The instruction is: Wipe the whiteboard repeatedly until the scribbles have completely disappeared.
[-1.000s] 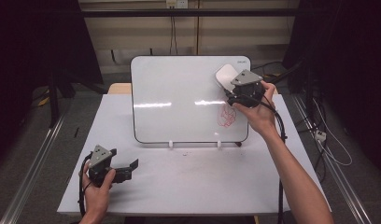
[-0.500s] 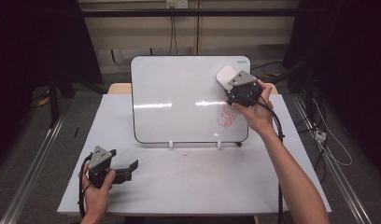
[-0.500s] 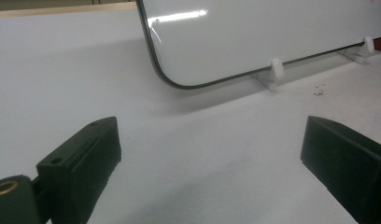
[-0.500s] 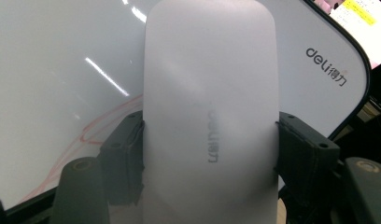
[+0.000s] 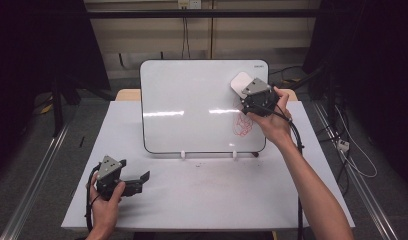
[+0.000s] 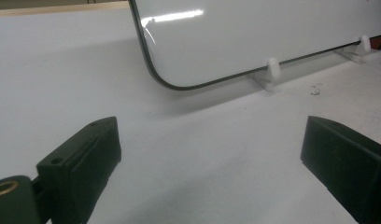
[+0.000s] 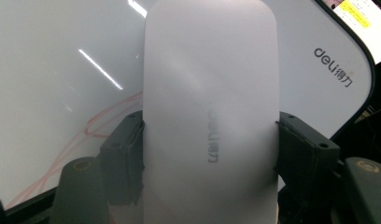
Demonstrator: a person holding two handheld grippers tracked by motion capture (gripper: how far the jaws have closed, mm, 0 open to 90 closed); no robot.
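While the right gripper (image 5: 249, 92), jaws clamped on the white eraser (image 5: 240, 83), has slid up the whiteboard (image 5: 192, 110) off the red scribble (image 5: 242, 122), wiping remains unfinished; the left gripper (image 5: 137, 181) rests open on the tabletop (image 5: 217, 190).

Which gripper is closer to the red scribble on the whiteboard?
Right. The right gripper holds a white eraser against the whiteboard, just above the red scribble. The left gripper sits low over the table, far off.
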